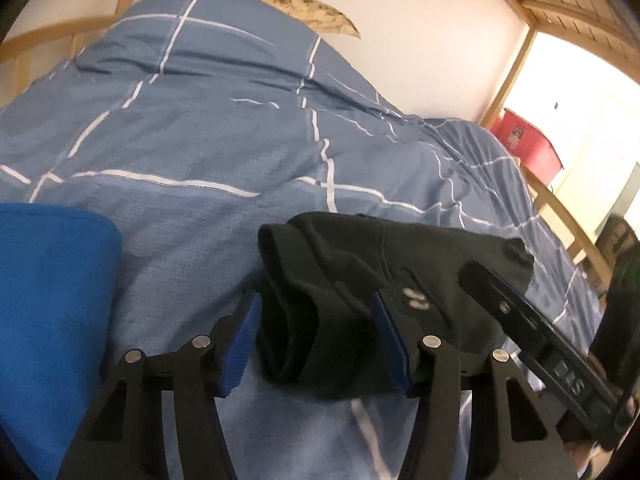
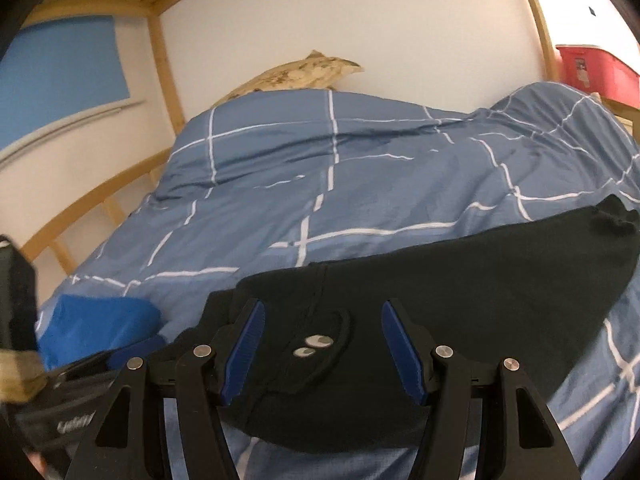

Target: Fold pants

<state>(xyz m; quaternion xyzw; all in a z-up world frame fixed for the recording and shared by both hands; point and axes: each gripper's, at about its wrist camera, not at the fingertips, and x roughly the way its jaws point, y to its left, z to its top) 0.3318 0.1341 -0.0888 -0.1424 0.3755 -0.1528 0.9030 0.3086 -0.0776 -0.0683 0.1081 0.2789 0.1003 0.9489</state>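
Note:
Black pants (image 1: 360, 276) lie in a folded bundle on the blue checked duvet (image 1: 200, 140), with two silver snaps (image 1: 416, 298) on a flap. My left gripper (image 1: 316, 340) is open, its blue pads on either side of the bundle's near left end. In the right wrist view the pants (image 2: 460, 280) spread wide to the right, snaps (image 2: 312, 346) facing me. My right gripper (image 2: 324, 352) is open, its jaws straddling the snap flap at the near edge. The right gripper's body (image 1: 552, 340) shows at the left view's lower right.
A folded bright blue cloth (image 1: 52, 292) lies on the duvet to the left, also in the right wrist view (image 2: 100, 328). A tan patterned pillow (image 2: 296, 76) sits by the white wall. A wooden bunk frame (image 2: 164, 64) surrounds the bed. A red bin (image 1: 528, 144) stands beyond the right end.

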